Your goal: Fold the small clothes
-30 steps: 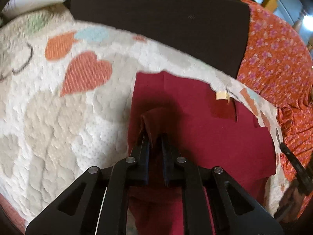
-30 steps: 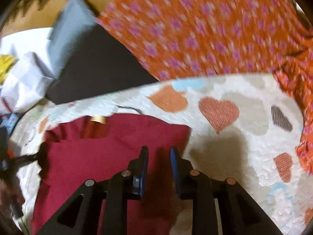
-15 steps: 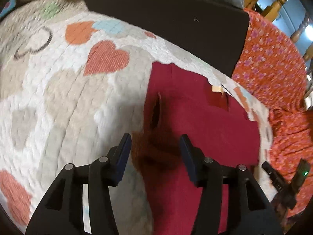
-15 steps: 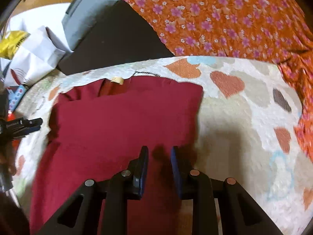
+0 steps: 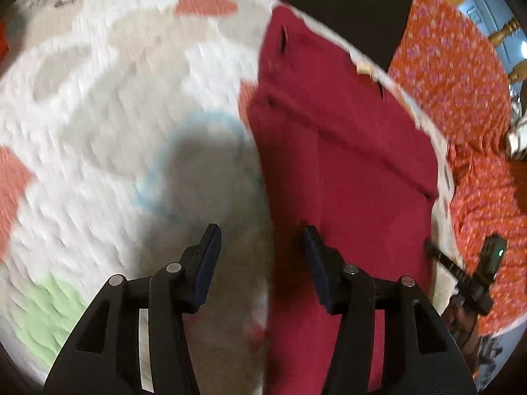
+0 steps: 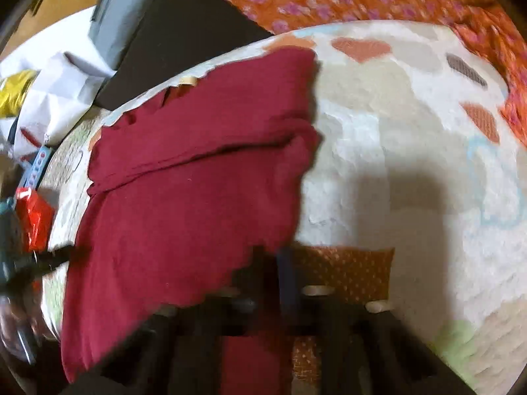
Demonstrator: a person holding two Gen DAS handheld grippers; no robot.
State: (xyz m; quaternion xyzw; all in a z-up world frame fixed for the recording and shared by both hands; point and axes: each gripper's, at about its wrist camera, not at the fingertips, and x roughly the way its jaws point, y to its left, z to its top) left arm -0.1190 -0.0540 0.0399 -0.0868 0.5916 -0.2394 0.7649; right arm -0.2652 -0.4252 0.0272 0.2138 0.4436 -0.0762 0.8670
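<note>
Red garment (image 5: 346, 164) spread on heart-print quilt (image 5: 98, 115), in left wrist view filling the strip from 12 to 5 o'clock, fold ridge across its middle, small tan label (image 5: 364, 67) at its far edge toward 1 o'clock. Left gripper (image 5: 261, 233) at 6 o'clock, released, jaws just been opening, wide gap, nothing pinched. Garment's left edge under that gap, right finger over red cloth, left finger over bare quilt. Heavy motion blur on quilt at 9 o'clock. Orange floral cloth (image 5: 461, 82) from 1 to 4 o'clock beyond the garment, black cushion (image 5: 346, 3) at 12 o'clock. Other handheld tool dimly visible at 4 o'clock, green light on it. Right wrist view: same garment (image 6: 197, 197) from centre out to 8 o'clock, crease across the upper part, scalloped near hem lifted and draped over the left finger. Right gripper (image 6: 283, 263) at 6 o'clock, badly blurred, jaws just been closing and now clenched, garment hem caught between them as far as blur allows. Bare quilt from 1 to 5 o'clock with gripper shadow on it. White paper bag (image 6: 59, 98) at 10 o'clock off the quilt, red packet (image 6: 34, 220) at 9 o'clock.
</note>
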